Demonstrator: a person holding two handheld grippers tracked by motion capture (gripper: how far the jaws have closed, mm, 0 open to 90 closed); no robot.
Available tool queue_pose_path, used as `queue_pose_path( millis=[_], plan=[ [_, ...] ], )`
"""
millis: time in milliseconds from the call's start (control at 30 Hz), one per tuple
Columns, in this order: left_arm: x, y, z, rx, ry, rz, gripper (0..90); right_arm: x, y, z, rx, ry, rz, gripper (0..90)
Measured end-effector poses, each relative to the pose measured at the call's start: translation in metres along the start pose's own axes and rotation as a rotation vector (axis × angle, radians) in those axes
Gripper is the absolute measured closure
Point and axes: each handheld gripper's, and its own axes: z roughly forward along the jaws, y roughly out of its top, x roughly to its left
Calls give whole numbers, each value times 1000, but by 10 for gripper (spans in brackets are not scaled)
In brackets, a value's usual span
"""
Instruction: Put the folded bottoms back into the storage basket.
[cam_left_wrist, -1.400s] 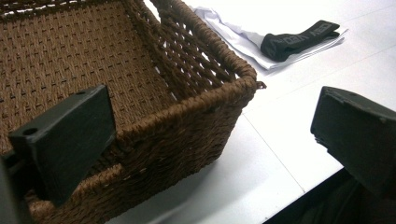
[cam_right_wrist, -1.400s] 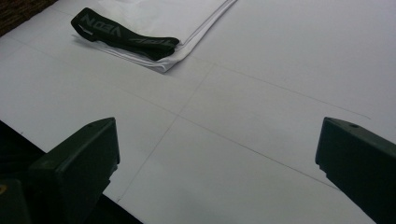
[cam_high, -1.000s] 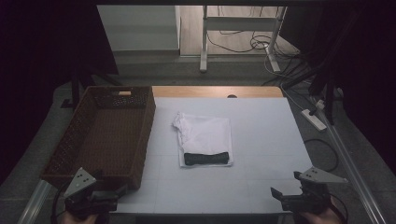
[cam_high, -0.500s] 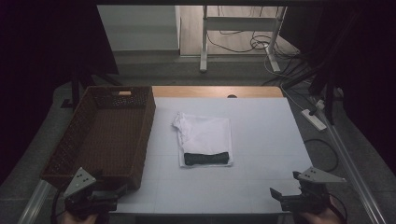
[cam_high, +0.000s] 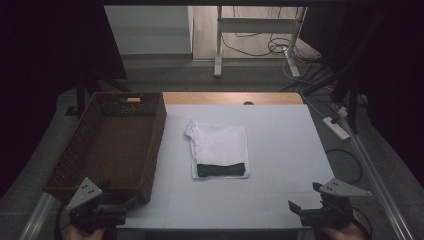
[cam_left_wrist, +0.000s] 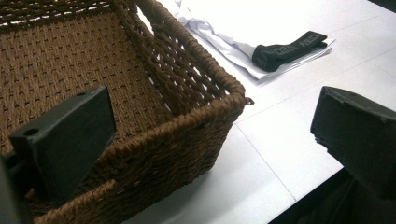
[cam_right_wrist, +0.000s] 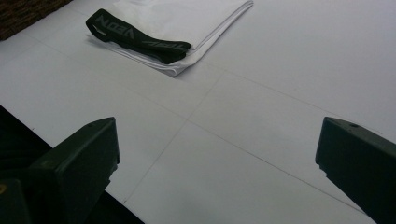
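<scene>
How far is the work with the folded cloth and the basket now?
Done: the white garment lies folded on the table, black band on it. In hand: nothing; left gripper and right gripper are open, apart from it. Left, probably: moving it into the empty basket.

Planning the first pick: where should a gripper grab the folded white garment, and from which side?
Probably the near edge of the folded white garment, where the black band lies across it. That edge faces both open grippers and the layers stack there, so a low approach from the person's side could pinch them together. The right gripper has open table ahead; the left gripper sits by the basket.
</scene>
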Motion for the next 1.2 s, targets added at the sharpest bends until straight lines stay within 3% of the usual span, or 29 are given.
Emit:
queue_pose_path(
  millis=[333, 567, 700, 967, 1200],
  plan=[
    [0, 3, 5, 6, -30, 30, 0, 3, 3, 1, -5, 17, -14, 3],
    [1, 7, 8, 4, -54, 29, 0, 6, 6, 3, -21, 42, -30, 3],
    [3, 10, 12, 4, -94, 24, 0, 9, 10, 6, -44, 66, -47, 3],
    [3, 14, 15, 7, -99, 38, 0, 10, 14, 11, -53, 99, -81, 3],
    [1, 20, 23, 14, -143, 25, 0, 13, 20, 17, -44, 160, -104, 3]
  ],
)
